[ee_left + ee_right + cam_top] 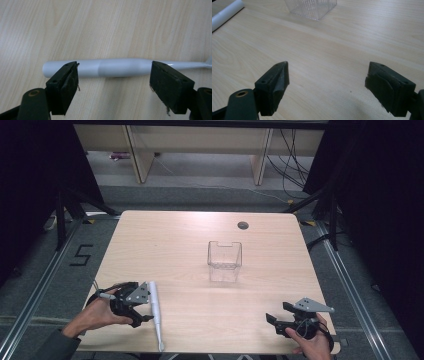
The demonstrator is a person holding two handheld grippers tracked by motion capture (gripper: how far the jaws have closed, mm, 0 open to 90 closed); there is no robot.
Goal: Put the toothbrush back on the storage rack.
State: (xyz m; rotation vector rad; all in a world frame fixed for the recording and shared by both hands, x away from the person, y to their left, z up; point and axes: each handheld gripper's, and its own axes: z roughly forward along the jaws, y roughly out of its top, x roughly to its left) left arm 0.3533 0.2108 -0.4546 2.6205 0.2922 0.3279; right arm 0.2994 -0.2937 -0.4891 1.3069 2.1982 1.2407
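Observation:
A long white handle-shaped tool (156,312) lies on the pale wooden table (170,235) near the front left edge, its thin end toward the person. In the left gripper view its thick body (117,68) lies crosswise just beyond the jaws. My left gripper (147,306) (115,75) is open beside it, with one jaw toward each end of the thick part and nothing held. A clear ribbed plastic box (224,261) (312,8) stands upright and empty at the table's middle. My right gripper (278,312) (328,72) is open over bare wood at the front right.
A round cable hole (243,225) sits near the table's far edge. A black "5" (81,255) is taped on the floor at the left. Wooden furniture legs (142,160) and loose cables (292,165) stand beyond the table. The white tool's end (224,15) shows far left in the right gripper view.

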